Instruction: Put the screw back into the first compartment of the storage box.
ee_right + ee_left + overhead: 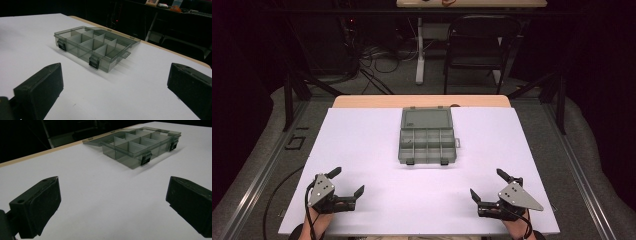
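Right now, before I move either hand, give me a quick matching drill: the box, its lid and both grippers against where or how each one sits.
Things:
1. organiser box
2. box lid
3. left gripper
4. right gripper

Places or states:
A. open, near the table's front right
B. folded back flat behind the compartments
C. mid-table, compartments uncovered
D. open, near the table's front left

Pairs: 1-C, 2-B, 3-D, 4-A
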Motion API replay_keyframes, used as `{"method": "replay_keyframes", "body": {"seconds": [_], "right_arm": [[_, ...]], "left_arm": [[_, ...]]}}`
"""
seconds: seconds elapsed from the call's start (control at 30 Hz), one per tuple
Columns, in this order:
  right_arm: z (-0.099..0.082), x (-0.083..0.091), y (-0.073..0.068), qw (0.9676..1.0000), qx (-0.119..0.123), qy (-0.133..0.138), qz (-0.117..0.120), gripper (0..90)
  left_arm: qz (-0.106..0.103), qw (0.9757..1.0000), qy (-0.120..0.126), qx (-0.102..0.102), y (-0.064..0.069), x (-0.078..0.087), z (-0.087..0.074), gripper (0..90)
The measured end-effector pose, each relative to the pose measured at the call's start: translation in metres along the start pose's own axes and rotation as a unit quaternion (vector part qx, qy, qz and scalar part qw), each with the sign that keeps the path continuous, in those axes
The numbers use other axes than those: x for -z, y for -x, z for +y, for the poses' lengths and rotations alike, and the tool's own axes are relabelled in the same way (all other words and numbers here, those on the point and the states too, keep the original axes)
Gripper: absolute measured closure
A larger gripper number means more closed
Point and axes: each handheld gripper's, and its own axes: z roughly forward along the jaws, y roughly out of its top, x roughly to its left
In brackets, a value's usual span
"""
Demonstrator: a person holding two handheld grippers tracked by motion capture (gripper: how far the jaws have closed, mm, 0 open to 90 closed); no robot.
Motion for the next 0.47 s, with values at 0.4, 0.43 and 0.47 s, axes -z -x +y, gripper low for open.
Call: {"method": "replay_keyframes", "body": {"seconds": [0.4,0.43,0.47], "right_arm": [[-0.0001,0.0,-0.0008,1.0,0.004,-0.004,0.001,0.0],[-0.0002,-0.0002,-0.0009,1.0,0.006,-0.004,0.001,0.0],[-0.0002,-0.0004,-0.001,1.0,0.005,-0.004,0.002,0.0]], "left_arm": [[-0.012,0.9999,-0.01,0.005,-0.0014,-0.0027,-0.0007,0.0],[-0.013,0.9999,-0.011,0.005,-0.0014,-0.0029,-0.0008,0.0],[-0.014,0.9998,-0.011,0.005,-0.0015,-0.003,-0.0008,0.0]]}}
